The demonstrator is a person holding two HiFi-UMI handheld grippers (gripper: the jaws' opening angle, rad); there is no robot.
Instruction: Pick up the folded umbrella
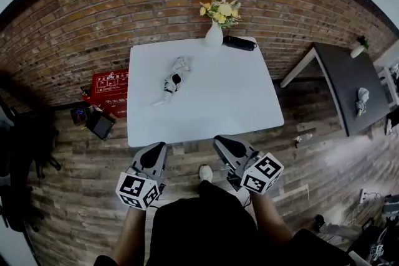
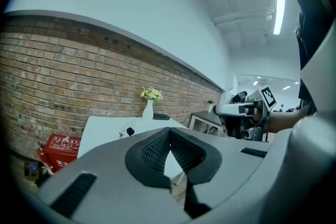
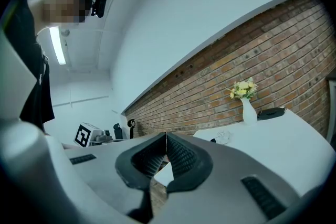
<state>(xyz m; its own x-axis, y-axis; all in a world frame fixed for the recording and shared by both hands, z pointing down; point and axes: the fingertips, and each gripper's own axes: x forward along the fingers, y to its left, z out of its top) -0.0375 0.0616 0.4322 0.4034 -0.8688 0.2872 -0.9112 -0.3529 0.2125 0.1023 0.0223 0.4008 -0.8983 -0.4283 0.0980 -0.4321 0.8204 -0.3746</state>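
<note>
Saw the umbrella (image 1: 173,82) lying left of centre on the white table (image 1: 212,115): a pale, crumpled bundle with a black spot at its middle, stretched from the far side toward the near left. Found both grippers short of the table's near edge, over the plank floor (image 1: 299,165), well apart from the umbrella and touching nothing. Noted the left gripper (image 1: 156,147) pointing at the near edge, with the umbrella ahead and a little to its right. Found its jaws together in its own view, ribbed pads meeting at the tips, nothing between them. Noted the right gripper (image 1: 222,141) beside it, angled toward the table, with the umbrella ahead and to its left. Found its jaws likewise closed and empty. Spotted a white vase (image 1: 213,35) of yellow flowers at the table's far edge, against the brick wall (image 1: 112,9), with a black oblong item (image 1: 239,43) just beside it on the right. Saw a red box (image 1: 110,86) on the floor left of the table and a dark table (image 1: 349,81) to the right.
</note>
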